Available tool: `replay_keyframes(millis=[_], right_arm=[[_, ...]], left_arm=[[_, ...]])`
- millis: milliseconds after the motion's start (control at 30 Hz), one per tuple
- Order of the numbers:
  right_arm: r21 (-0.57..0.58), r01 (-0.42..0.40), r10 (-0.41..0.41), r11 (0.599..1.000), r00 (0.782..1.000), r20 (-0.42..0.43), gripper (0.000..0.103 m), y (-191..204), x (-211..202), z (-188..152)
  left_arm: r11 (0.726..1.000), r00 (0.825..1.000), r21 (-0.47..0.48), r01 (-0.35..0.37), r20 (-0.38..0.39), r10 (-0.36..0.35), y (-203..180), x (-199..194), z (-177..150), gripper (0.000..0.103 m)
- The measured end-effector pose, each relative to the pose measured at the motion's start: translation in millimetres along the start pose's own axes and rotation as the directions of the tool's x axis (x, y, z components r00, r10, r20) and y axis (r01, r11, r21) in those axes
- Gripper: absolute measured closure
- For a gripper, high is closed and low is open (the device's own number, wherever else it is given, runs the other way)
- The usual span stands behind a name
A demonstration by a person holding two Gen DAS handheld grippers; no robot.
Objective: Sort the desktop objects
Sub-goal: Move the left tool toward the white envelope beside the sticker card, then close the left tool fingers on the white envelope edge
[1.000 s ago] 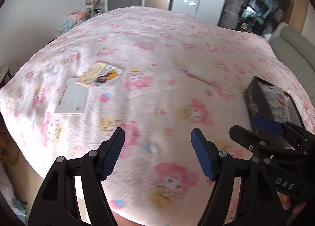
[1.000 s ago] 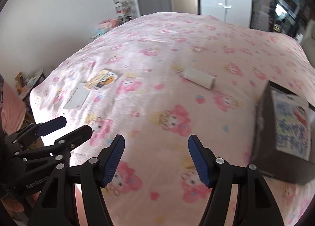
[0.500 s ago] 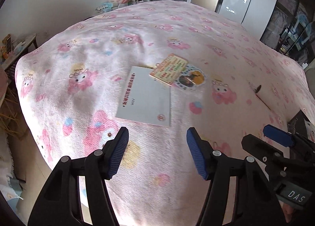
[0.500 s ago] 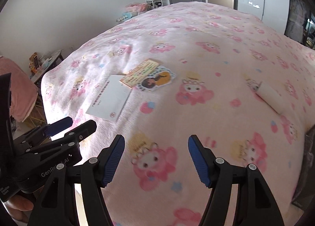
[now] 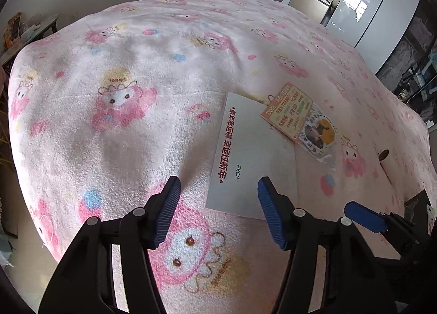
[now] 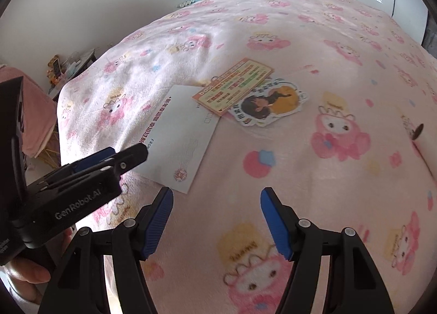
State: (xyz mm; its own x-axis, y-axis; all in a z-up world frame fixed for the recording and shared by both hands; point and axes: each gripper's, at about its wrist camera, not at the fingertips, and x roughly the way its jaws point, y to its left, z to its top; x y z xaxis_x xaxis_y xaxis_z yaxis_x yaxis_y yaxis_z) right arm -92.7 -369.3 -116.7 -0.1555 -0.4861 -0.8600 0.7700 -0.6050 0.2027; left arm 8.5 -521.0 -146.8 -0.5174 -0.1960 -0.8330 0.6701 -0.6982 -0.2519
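Left gripper (image 5: 218, 199) spread wide, nothing between the pads, hovering over the near edge of the white envelope (image 5: 254, 155); envelope lies flat on the pink blanket (image 5: 123, 73), just ahead of the fingertips. Orange card (image 5: 286, 113) overlaps the envelope's far corner, sticker (image 5: 318, 132) touching the card. Right gripper (image 6: 217, 215) also spread, empty, over bare blanket; envelope (image 6: 180, 139) ahead-left of it, under the left gripper's tip.

black gripper (image 5: 218, 215) frames, ribbed blue pads (image 5: 169, 213), silver screws
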Motion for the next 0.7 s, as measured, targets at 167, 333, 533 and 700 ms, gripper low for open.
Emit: replay_keyframes(millis=[167, 333, 533, 700], right_arm=[[0.038, -0.024, 0.025, 0.999, 0.999, -0.032, 0.041, -5.6, 22.0, 9.3], [0.071, -0.030, 0.033, 0.997, 0.999, -0.040, 0.042, -15.9, 23.0, 4.8], [0.118, -0.027, 0.029, 0.993, 0.999, -0.019, 0.042, -29.2, 4.6, -4.5], [0.183, -0.043, 0.046, 0.982, 0.999, -0.011, 0.042, -38.5, -8.8, -14.6]], left_arm=[[0.999, 0.999, -0.012, 0.035, -0.026, -0.035, 3.6, 16.5, 3.1, 0.063], [0.998, 0.998, 0.026, 0.065, -0.027, -0.064, -6.1, 9.5, -9.9, 0.081], [0.980, 0.978, 0.032, 0.198, -0.074, -0.195, -23.2, -6.6, -44.3, 0.084], [0.977, 0.976, -0.004, 0.211, -0.059, -0.211, -25.2, -10.4, -47.8, 0.084]])
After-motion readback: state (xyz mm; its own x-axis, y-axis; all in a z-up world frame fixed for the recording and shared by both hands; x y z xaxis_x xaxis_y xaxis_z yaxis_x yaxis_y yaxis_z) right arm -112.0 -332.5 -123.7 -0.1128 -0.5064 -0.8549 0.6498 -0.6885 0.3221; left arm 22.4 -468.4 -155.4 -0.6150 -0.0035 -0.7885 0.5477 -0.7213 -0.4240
